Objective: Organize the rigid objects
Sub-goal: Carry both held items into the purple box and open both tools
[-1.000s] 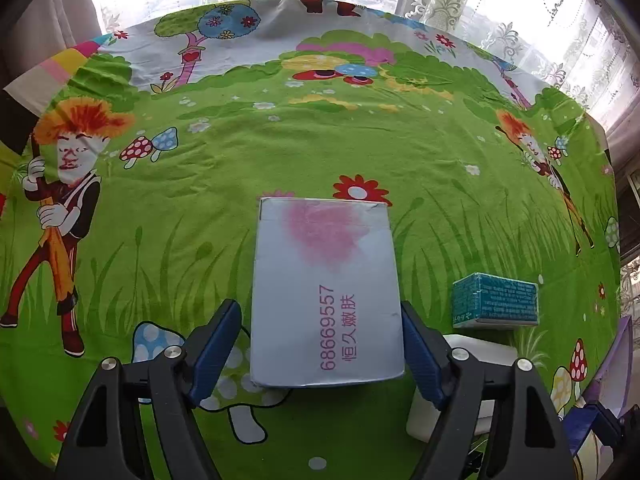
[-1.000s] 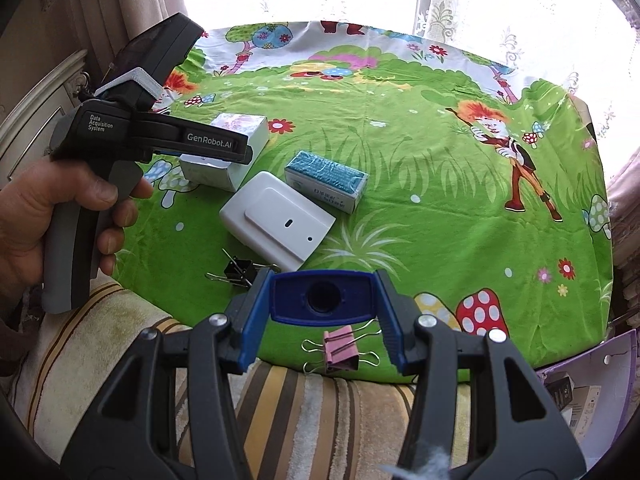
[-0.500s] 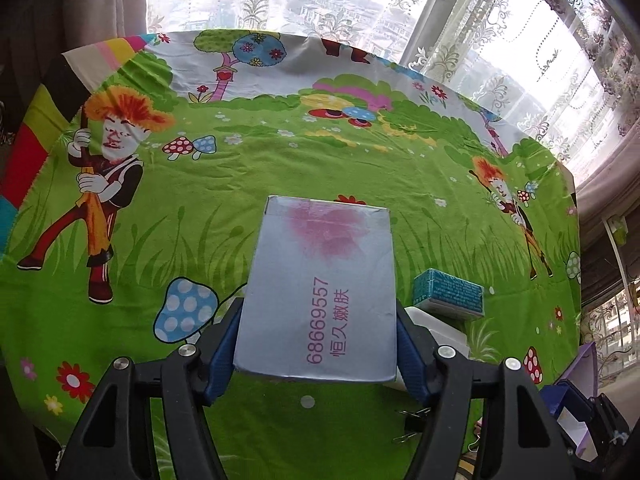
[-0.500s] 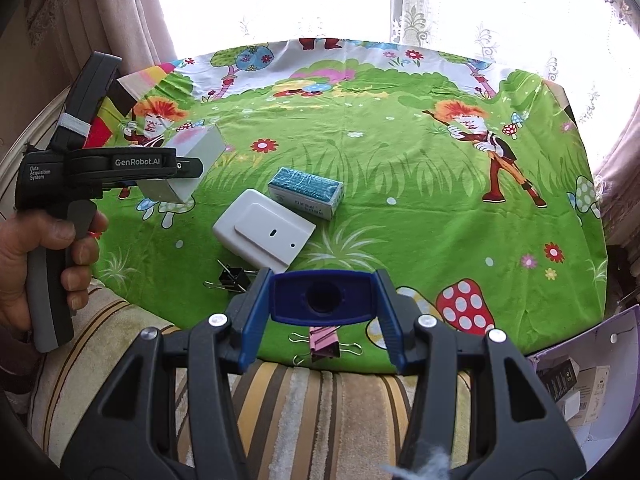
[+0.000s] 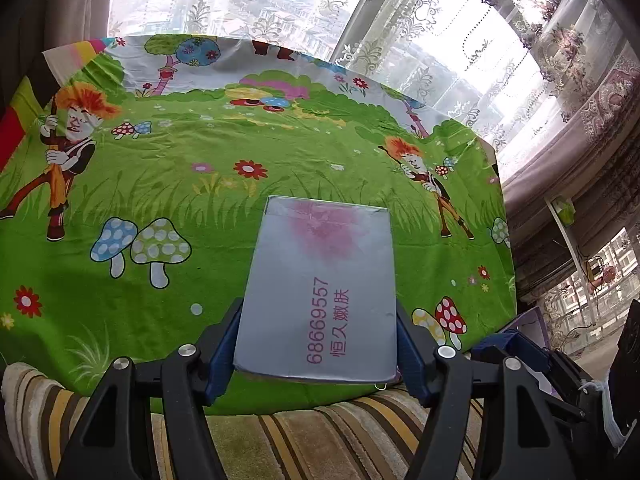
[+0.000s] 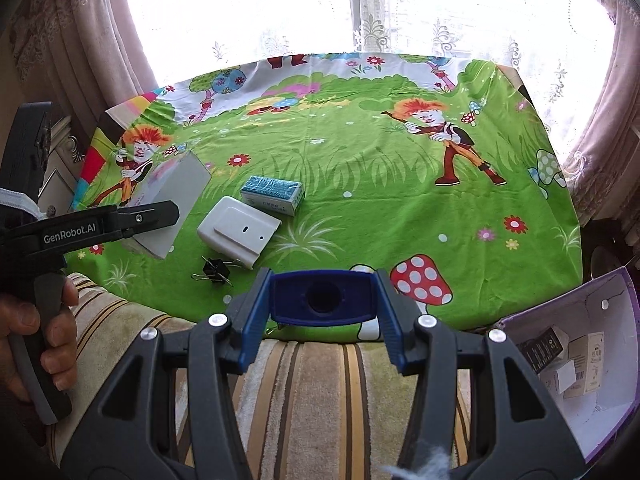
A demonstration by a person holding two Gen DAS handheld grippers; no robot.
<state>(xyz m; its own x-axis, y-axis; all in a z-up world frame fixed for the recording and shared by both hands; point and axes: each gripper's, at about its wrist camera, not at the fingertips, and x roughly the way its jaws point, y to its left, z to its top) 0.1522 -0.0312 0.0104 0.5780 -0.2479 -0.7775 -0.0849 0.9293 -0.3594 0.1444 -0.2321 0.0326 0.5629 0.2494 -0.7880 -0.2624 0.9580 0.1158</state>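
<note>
The left gripper (image 5: 316,344) is clamped on a flat grey cardboard box with pink print (image 5: 320,300), its blue pads against the two long side edges near the near end; the box is lifted above the green cartoon tablecloth (image 5: 200,184); likely light and stiff, though squeezing may dent it; the right gripper (image 6: 322,304) grips a blue plastic block with a round hole (image 6: 322,300).

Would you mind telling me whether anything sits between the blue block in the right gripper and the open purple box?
Nothing visible does. The right gripper holds the blue block over the table's near edge, and only striped cushion lies between it and the purple box.
</note>
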